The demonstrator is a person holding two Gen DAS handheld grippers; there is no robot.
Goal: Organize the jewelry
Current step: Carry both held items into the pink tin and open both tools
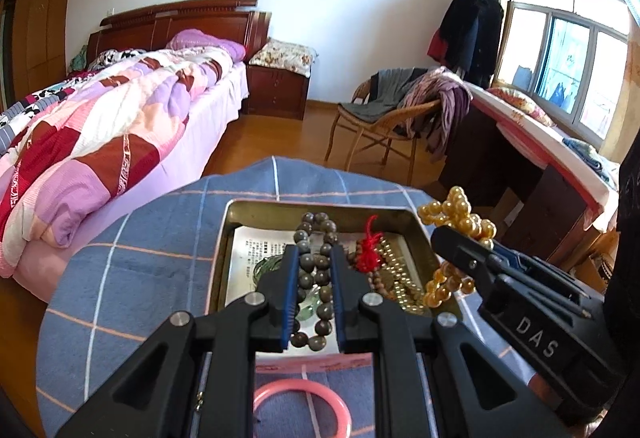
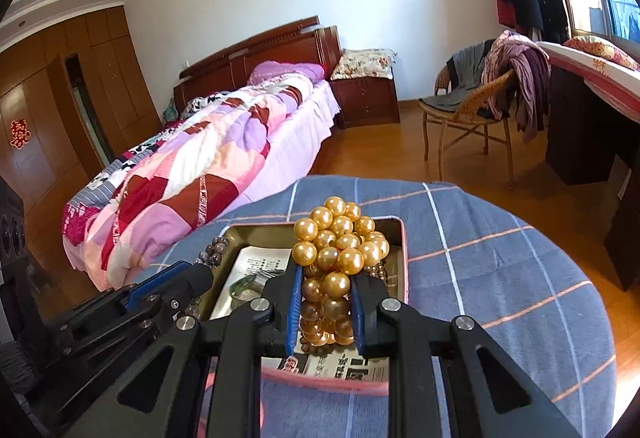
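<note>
My left gripper (image 1: 314, 252) is shut on a strand of grey-brown beads (image 1: 320, 302) that hangs over an open metal tin (image 1: 224, 262) with a pink rim. My right gripper (image 2: 328, 275) is shut on a bunch of large gold pearls (image 2: 340, 238) above the tin's (image 2: 401, 262) right half. In the left wrist view the right gripper (image 1: 442, 236) enters from the right with the gold pearls (image 1: 460, 206). The left gripper (image 2: 202, 276) and its grey-brown beads (image 2: 214, 256) show at the left of the right wrist view. A red knotted tassel (image 1: 370, 250), small gold beads (image 1: 394, 270) and printed paper (image 1: 260, 250) lie in the tin.
The tin stands on a round table under a blue checked cloth (image 1: 152, 238). A pink bangle (image 1: 302, 398) lies on the cloth in front of the tin. Beyond are a bed (image 1: 120, 126), a wicker chair with clothes (image 1: 384, 118) and a dark desk (image 1: 520, 166).
</note>
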